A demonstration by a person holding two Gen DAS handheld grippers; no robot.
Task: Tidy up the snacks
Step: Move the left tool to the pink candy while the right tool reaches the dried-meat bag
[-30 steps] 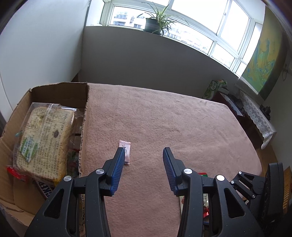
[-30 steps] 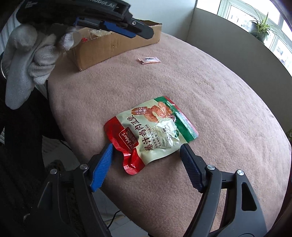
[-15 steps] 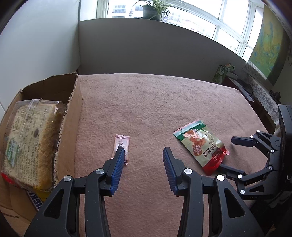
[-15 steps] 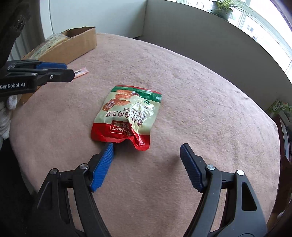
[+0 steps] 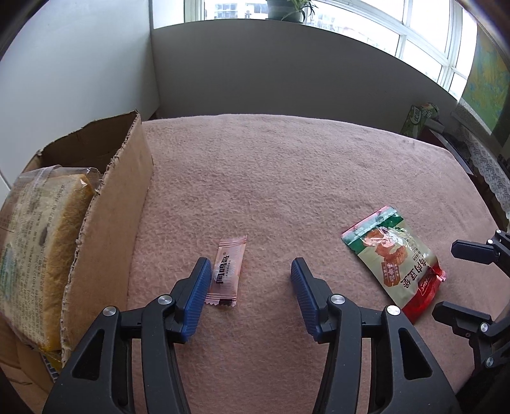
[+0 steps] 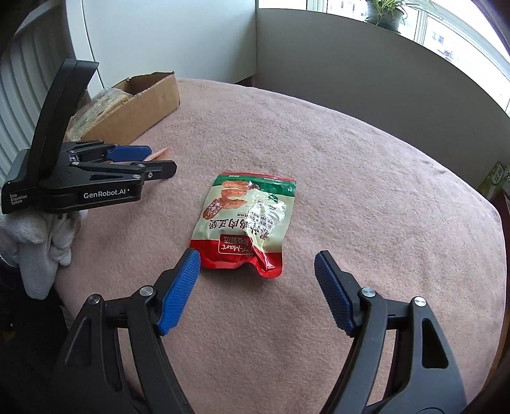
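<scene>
A small pink candy sachet (image 5: 227,270) lies flat on the pink blanket, close beside the left pad of my left gripper (image 5: 251,270). That gripper's jaws are opening and nothing is pressed between them. A red, green and cream snack pouch (image 6: 247,221) lies flat just ahead of my right gripper (image 6: 257,266), which stands wide open around its near red edge without touching it. The same pouch (image 5: 395,258) shows at the right of the left wrist view. A cardboard box (image 5: 105,203) at the left holds a wrapped yellow snack pack (image 5: 35,245).
The blanket-covered table (image 6: 366,178) drops off at its near left and right edges. A grey wall and a window sill with a potted plant (image 6: 387,12) stand behind. A white-gloved hand (image 6: 38,242) holds the left gripper (image 6: 159,159). A green carton (image 5: 419,119) sits far right.
My left gripper sank and came nearer the pink sachet, and its jaws spread wider. The right gripper swung around so the pouch now lies straight ahead of it.
</scene>
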